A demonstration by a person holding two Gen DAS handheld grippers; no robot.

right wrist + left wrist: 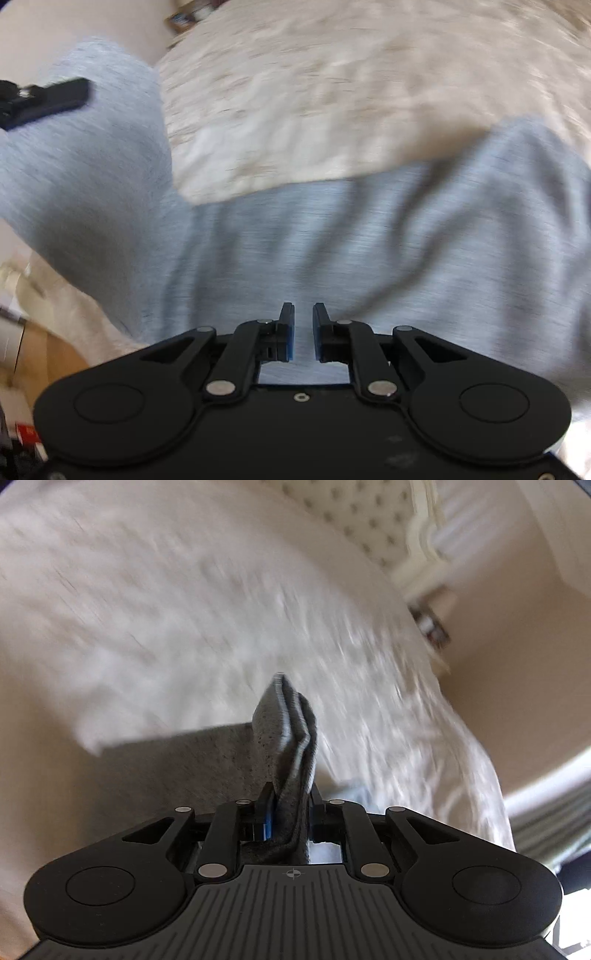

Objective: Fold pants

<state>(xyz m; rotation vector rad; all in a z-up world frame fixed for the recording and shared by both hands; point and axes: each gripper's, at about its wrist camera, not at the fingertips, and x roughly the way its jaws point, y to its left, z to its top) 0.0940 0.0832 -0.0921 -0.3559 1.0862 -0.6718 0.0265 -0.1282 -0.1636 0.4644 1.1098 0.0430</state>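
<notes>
The grey pants (291, 723) rise as a bunched fold from between the fingers of my left gripper (291, 794), which is shut on them above the bed. In the right wrist view the pants (332, 240) lie as a broad light-grey band across the bed, and one part lifts toward the upper left. A black finger (62, 94) of the left gripper shows against that lifted part. My right gripper (303, 314) hovers over the pants, its pads a narrow gap apart with nothing pinched between them. Both views are blurred.
A cream textured bedspread (147, 609) covers the bed. A tufted headboard (351, 509) stands at the top right, with beige floor (517, 609) beside the bed. In the right wrist view, boxes and clutter (22, 332) sit off the bed's left edge.
</notes>
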